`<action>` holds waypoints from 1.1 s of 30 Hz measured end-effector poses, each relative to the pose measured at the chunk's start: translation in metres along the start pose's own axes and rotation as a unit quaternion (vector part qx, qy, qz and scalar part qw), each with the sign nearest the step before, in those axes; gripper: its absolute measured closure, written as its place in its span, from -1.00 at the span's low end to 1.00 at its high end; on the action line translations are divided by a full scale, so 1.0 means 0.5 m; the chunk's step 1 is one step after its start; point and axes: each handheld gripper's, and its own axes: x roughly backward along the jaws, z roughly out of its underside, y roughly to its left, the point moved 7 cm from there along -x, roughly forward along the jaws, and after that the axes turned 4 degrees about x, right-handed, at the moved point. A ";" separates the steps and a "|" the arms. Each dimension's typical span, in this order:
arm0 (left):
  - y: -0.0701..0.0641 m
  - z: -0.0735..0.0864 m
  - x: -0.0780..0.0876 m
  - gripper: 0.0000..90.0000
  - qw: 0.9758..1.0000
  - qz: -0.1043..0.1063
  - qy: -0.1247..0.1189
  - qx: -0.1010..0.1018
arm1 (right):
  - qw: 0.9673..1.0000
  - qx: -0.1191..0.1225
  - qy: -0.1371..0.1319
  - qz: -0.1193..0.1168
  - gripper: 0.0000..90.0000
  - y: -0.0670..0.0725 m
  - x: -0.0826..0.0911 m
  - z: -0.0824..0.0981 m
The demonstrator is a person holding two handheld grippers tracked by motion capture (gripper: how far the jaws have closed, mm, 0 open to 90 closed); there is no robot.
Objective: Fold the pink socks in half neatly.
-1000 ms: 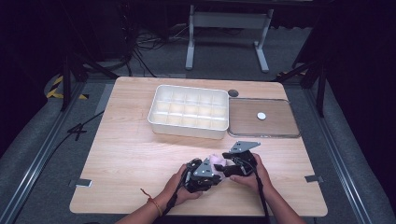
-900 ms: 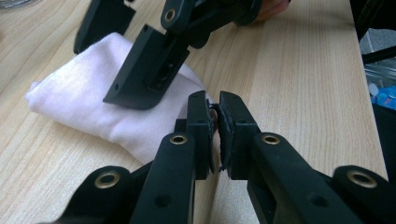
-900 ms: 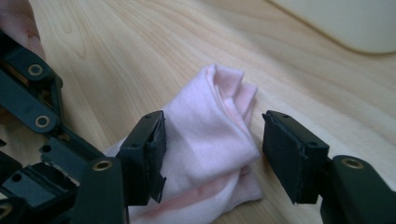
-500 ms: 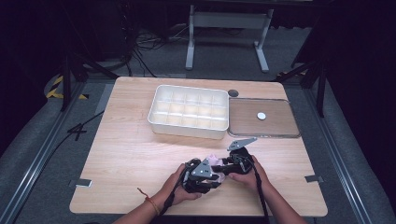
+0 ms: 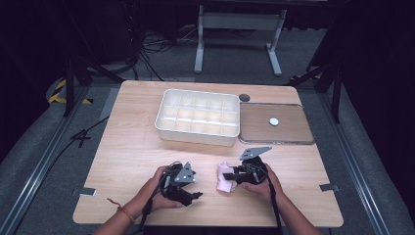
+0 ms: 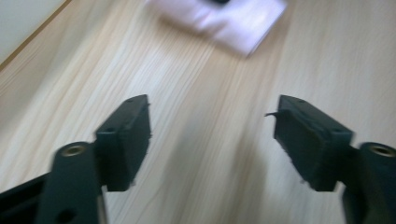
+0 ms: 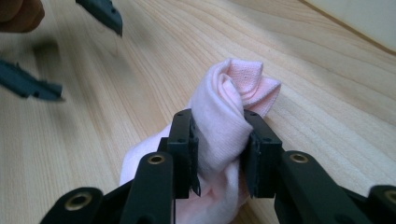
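Observation:
A rolled pale pink cloth [image 5: 224, 180] lies on the wooden table near its front edge. My right gripper [image 5: 229, 175] has just been closing and is now shut on the roll; in the right gripper view both pads [image 7: 187, 144] press the cloth [image 7: 224, 116] from either side. My left gripper [image 5: 196, 195] sits a short way to the left of the cloth, apart from it. Its jaws have just been opening and stand wide over bare wood [image 6: 212, 135], with nothing between them. The cloth [image 6: 224, 21] shows blurred beyond its tips.
A white compartment tray [image 5: 195, 134] stands at the middle back of the table [image 5: 127, 161]. Beside it on the right lies a flat brown tray [image 5: 293, 132] with a small white disc [image 5: 274, 121] on it. A dark round spot [image 5: 244, 97] marks the table behind.
The left gripper has let go of the cloth, opened and drawn back to the left. The right gripper has stayed put and closed on the pink roll.

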 end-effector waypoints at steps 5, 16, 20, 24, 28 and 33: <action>0.036 0.045 0.025 -0.57 1.000 -0.019 0.001 0.025 | 1.000 0.021 -0.007 0.005 0.53 0.004 0.018 -0.004; 0.064 0.101 0.041 -0.58 0.997 -0.035 0.006 0.070 | 0.998 0.048 -0.017 0.029 0.54 -0.002 0.054 -0.008; 0.068 0.107 0.041 -0.62 0.996 -0.031 0.001 0.084 | 0.998 0.057 -0.017 0.034 0.54 -0.002 0.061 -0.009; 0.068 0.110 0.040 -0.63 0.996 -0.032 -0.011 0.084 | 0.997 0.063 -0.020 0.039 0.54 -0.003 0.067 -0.010; 0.068 0.113 0.037 -0.69 0.995 -0.035 -0.029 0.088 | 0.997 0.061 -0.028 0.044 0.54 -0.004 0.077 -0.014; 0.069 0.112 0.036 -0.71 0.995 -0.037 -0.029 0.089 | 0.996 0.061 -0.042 0.051 0.54 -0.008 0.091 -0.020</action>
